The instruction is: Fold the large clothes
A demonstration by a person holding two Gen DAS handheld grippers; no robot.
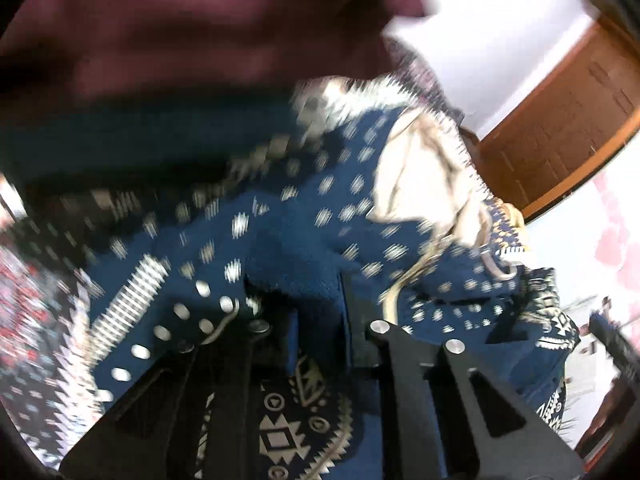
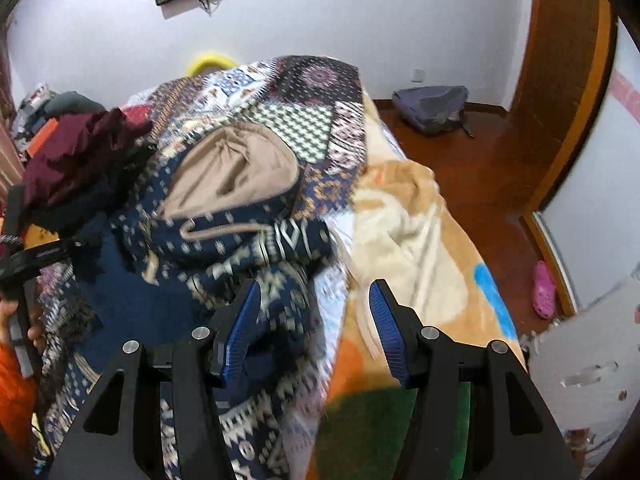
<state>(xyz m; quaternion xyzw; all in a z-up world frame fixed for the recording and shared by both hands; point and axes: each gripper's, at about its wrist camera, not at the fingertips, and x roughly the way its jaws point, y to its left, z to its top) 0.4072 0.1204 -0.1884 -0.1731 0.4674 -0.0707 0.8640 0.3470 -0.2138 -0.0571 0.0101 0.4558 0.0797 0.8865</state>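
The blue patterned hoodie (image 2: 224,216), heaped on the bed (image 2: 420,220) at centre left, is pinched by the closed left tongs (image 1: 296,292), while the right tongs (image 2: 316,320) gape empty at its lower right edge.

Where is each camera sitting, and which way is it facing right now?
Left wrist: on the left gripper, pressed close into the blue patterned hoodie; only its own fingers show.
Right wrist: on the right gripper, open, looking along the bed toward the far wall; the left gripper shows at left.
Shared: the hoodie, its beige hood lining, the maroon garment.
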